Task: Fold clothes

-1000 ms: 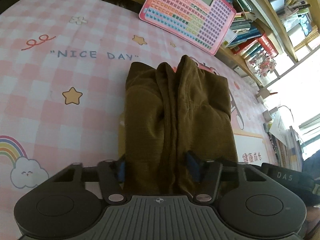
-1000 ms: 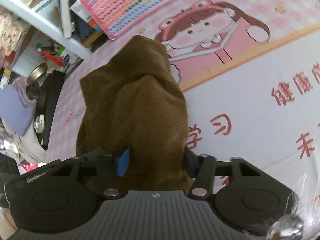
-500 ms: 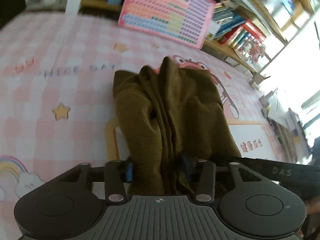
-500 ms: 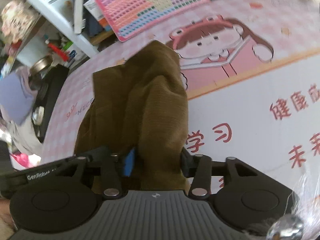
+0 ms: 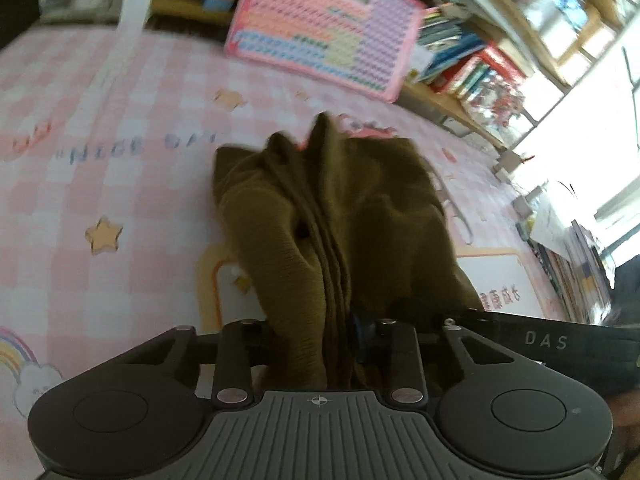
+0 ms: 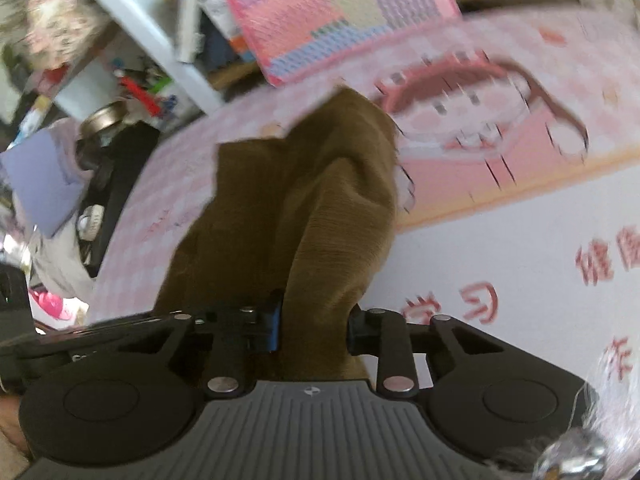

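The left gripper (image 5: pixel 320 332) is closing on a bunched edge of the brown garment (image 5: pixel 336 216), whose folds are pinched between its jaws; the right gripper (image 6: pixel 314 326) is closing the same way on another part of that near edge, cloth filling the gap between its jaws. The two tools sit side by side, the right one's black body showing at the right border of the left view. From the jaws the garment (image 6: pixel 304 200) runs straight away along both grippers' lines, its long axis pointing toward the shelves, its far end in two uneven peaks; whether that end touches the mat cannot be told through the blur. It lies over the pink checked mat (image 5: pixel 120 200), above the middle of it. Bare mat spreads wide to the left of the cloth and, in the right view, a white printed panel (image 6: pixel 500 240) lies open to the right. Beyond the cloth a pink keyboard toy (image 5: pixel 328 28) leans at the mat's far edge, before crowded bookshelves (image 5: pixel 472 64).
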`<state>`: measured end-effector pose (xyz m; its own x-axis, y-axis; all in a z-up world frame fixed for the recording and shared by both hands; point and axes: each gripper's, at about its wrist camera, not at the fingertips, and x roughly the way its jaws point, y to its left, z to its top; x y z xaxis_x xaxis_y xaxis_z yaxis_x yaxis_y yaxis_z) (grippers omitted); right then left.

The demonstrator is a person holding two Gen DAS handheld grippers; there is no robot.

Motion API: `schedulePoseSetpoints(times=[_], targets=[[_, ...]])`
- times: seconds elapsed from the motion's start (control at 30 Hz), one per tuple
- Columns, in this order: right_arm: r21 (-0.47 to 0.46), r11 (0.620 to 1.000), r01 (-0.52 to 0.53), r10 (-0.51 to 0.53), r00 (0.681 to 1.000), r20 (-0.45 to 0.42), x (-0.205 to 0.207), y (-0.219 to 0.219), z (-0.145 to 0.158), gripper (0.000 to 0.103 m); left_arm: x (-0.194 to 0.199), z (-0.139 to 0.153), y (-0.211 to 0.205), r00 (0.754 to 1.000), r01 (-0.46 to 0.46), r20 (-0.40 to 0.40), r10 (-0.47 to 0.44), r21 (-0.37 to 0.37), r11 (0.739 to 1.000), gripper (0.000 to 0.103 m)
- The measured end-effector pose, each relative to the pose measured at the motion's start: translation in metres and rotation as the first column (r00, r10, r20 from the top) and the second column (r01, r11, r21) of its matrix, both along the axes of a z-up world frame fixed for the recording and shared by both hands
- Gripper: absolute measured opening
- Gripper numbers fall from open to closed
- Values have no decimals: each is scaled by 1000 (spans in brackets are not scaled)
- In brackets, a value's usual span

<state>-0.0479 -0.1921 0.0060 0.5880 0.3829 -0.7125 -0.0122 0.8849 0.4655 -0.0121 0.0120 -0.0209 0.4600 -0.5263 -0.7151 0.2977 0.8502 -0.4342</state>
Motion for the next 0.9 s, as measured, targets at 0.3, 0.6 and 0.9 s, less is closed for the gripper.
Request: schedulePoseSetpoints(times=[0.3, 0.6, 0.9], targets=[[-53, 998, -26, 33, 990, 138, 13, 11, 45, 26, 9, 42, 7, 991, -4, 131, 4, -3, 1000, 30], [-68, 995, -77, 86, 985, 151, 73, 32, 55, 26, 57, 47, 25, 987, -33, 156, 32, 6, 999, 30], [-79, 993, -91, 101, 985, 139, 153, 55, 36, 26, 128, 28, 38, 987, -94, 137, 90, 27, 995, 31]])
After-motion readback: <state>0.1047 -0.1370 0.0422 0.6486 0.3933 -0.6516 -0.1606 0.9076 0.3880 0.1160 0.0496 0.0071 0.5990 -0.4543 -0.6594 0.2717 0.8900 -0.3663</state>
